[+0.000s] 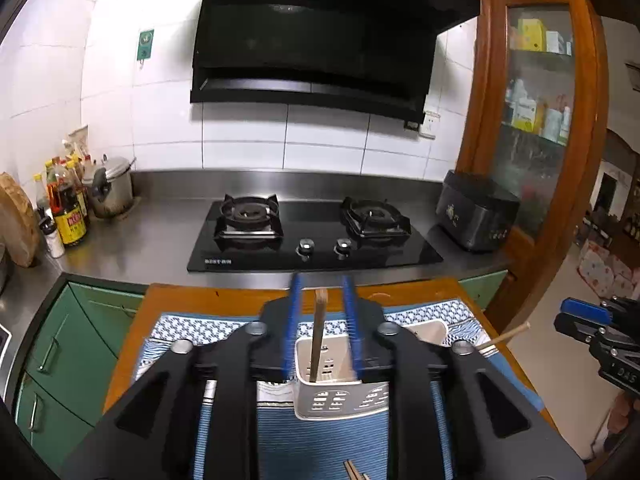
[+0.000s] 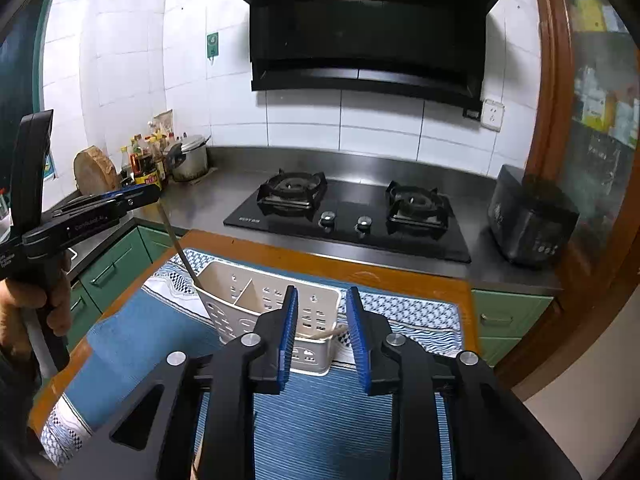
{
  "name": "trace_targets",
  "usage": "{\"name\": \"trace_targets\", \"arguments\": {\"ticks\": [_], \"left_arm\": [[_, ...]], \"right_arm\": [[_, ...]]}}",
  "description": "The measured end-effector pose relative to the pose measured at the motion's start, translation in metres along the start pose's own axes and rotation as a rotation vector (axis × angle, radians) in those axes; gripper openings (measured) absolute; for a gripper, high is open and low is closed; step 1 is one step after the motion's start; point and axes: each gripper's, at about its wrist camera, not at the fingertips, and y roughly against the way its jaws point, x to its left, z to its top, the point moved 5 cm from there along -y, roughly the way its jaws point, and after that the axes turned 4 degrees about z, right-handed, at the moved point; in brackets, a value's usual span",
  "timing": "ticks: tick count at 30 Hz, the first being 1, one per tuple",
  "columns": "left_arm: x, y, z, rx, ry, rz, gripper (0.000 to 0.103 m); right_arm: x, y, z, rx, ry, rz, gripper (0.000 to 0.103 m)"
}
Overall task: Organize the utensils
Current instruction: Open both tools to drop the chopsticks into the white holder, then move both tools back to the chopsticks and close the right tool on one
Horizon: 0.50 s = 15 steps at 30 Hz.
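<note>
A white perforated utensil caddy (image 2: 256,304) with compartments stands on a blue mat (image 2: 132,344); it also shows in the left wrist view (image 1: 340,400). My left gripper (image 1: 322,284) is open above the caddy, with a wooden chopstick (image 1: 319,336) between its fingers, standing in the left compartment. From the right wrist view the left gripper (image 2: 154,196) sits over that chopstick (image 2: 180,252). My right gripper (image 2: 322,300) is open and empty, just in front of the caddy. Another chopstick (image 2: 326,333) lies in the caddy's right side. More chopstick ends (image 1: 352,470) lie on the mat.
The mat lies on a wooden board (image 2: 340,268) at the edge of a steel counter. Behind are a black gas hob (image 2: 352,216), a black appliance (image 2: 532,220) on the right, and bottles (image 2: 146,164), a pot (image 2: 188,158) and a wooden block (image 2: 94,170) on the left.
</note>
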Motion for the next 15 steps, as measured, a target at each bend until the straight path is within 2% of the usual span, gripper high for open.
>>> {"name": "trace_targets", "arguments": {"ticks": [4,8,15], "left_arm": [[-0.002,0.028,-0.001,-0.030,-0.016,-0.001,0.036],[-0.002,0.059,-0.018,-0.045,-0.025,-0.009,0.046],[0.002,0.102,-0.074,-0.011,-0.027,-0.016,0.047]], "right_arm": [[0.007,0.026,-0.009,-0.026,0.015,0.005,0.025],[0.027,0.046,-0.039,-0.022,0.027,0.059,0.025],[0.069,0.060,-0.118,0.033,0.025,0.163,0.025]]}}
